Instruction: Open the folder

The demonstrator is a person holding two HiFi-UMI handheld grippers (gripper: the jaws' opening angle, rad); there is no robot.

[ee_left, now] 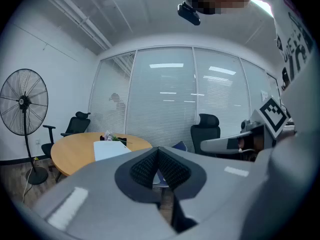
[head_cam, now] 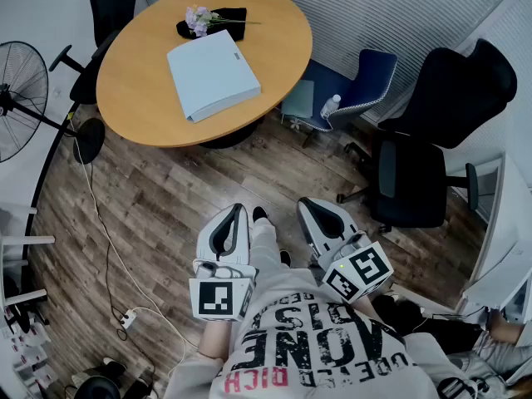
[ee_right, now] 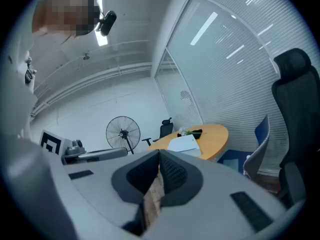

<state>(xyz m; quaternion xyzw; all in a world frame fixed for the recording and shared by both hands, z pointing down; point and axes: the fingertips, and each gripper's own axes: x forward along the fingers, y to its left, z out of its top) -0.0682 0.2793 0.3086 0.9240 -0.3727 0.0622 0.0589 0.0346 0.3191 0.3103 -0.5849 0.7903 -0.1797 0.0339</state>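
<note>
A pale blue folder [head_cam: 213, 75] lies closed and flat on the round wooden table [head_cam: 133, 98], far ahead of both grippers. My left gripper [head_cam: 238, 211] and right gripper [head_cam: 308, 205] are held side by side close to the person's body, above the wooden floor, both well short of the table. Each is shut with nothing between its pads. In the left gripper view the left gripper [ee_left: 158, 152] points toward the folder [ee_left: 111, 149]. In the right gripper view the right gripper [ee_right: 160, 157] has the folder [ee_right: 183, 144] beyond its tips.
Flowers [head_cam: 199, 19] on a dark object lie behind the folder. A blue chair [head_cam: 366, 77] with a water bottle [head_cam: 330, 105] and a black office chair [head_cam: 416, 173] stand right of the table. A standing fan [head_cam: 17, 98] and a floor cable with power strip [head_cam: 126, 318] are at the left.
</note>
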